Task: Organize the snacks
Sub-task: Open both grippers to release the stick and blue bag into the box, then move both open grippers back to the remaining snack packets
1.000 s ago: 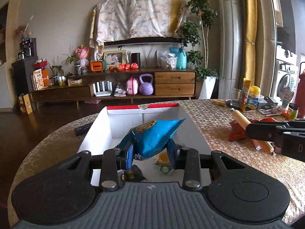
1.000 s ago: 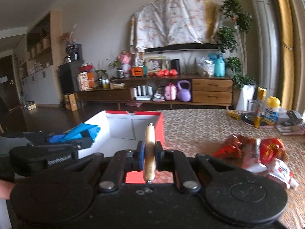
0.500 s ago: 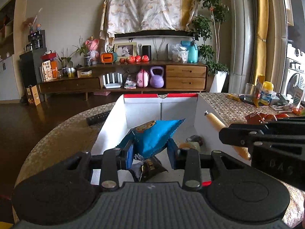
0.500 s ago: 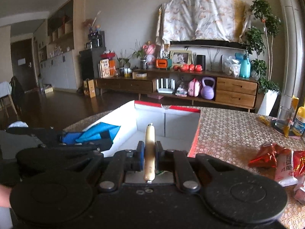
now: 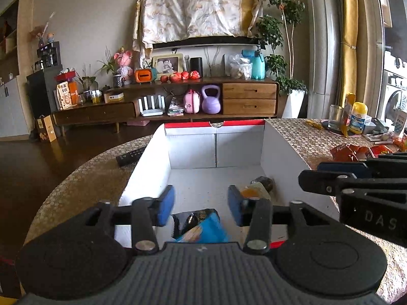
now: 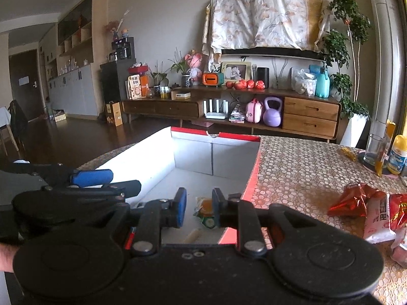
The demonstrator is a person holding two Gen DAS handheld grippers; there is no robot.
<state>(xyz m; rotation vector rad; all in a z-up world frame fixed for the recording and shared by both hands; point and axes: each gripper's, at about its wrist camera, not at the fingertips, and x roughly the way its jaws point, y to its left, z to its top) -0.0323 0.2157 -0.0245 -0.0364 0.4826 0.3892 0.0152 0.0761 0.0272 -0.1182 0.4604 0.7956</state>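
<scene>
Blue pads stand well apart on both tools, and neither holds anything: our left gripper (image 5: 201, 207) and right gripper (image 6: 199, 209) hang open over the white box (image 5: 279, 157). A blue snack packet (image 5: 206, 230) lies inside, just below our left fingers, blurred, beside a dark wrapper. A pale sausage stick (image 6: 193, 235) lies on the box floor beneath our right fingers, with an orange-and-green sweet (image 6: 204, 208) just ahead of it. We judge the dropping-in step finished for these two pieces.

Next we need to lift clear of the box walls and go for the loose snacks (image 6: 368, 208), a heap of red and white packets on the bench (image 6: 305, 167) at three o'clock from our right tool. That calls for a swing right and a grasp on crinkly foil that may slip.

The two grippers sit close, our left at nine o'clock of the right, so they could knock together. A glass (image 6: 372, 150) and yellow-capped bottle (image 6: 398, 155) stand beyond the packets, at two o'clock. A dark remote (image 5: 129, 156) lies left of the box.
</scene>
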